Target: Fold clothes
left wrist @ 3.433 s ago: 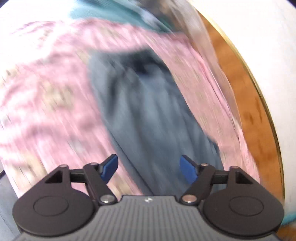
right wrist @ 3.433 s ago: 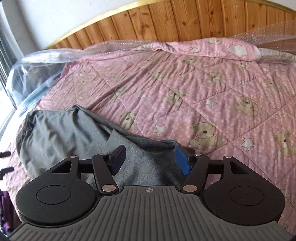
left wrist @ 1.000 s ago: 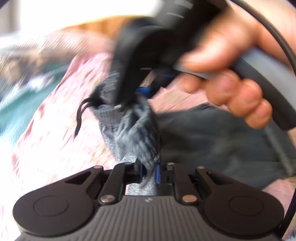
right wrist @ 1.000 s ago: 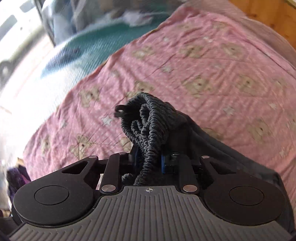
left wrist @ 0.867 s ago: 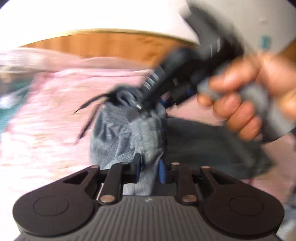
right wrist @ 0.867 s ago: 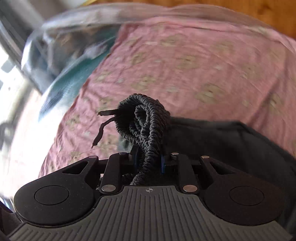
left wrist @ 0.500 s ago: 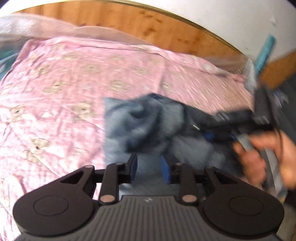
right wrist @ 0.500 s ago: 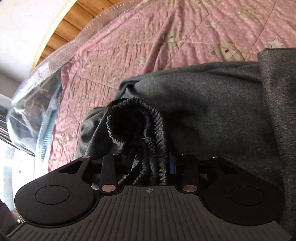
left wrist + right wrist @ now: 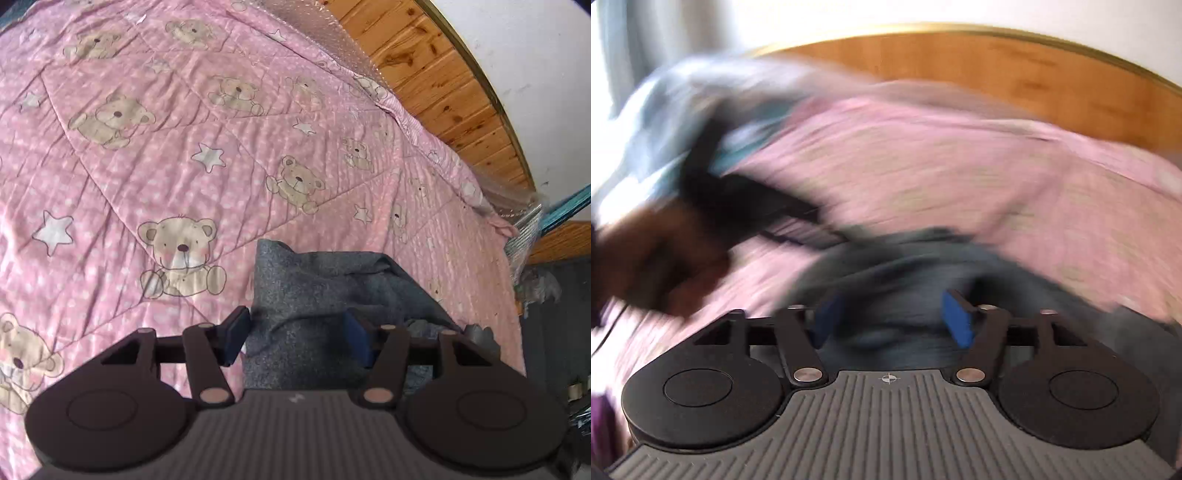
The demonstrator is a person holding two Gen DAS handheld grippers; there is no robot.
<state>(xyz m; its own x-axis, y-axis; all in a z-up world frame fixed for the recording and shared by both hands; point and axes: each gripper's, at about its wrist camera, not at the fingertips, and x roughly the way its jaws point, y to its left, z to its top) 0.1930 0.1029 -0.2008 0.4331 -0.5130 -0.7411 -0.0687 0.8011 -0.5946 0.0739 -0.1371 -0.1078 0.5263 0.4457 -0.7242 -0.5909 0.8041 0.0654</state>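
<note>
I count one grey garment [image 9: 314,291], a soft, flecked knit lying in a rumpled, roughly squared heap on the pink quilt [image 9: 177,155], whose stitched diamonds carry teddy bears and stars, with a wooden plank headboard [image 9: 443,77] beyond. My left gripper [image 9: 297,338] stands wide with nothing between its two blue pads, just over the garment's near edge. My right gripper [image 9: 892,321] is likewise spread wide and empty above that cloth, though its view is badly smeared, showing only a blurred hand [image 9: 653,254] at left.

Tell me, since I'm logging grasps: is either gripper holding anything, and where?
Nothing is held: left gripper and right gripper are both open above the grey garment.
</note>
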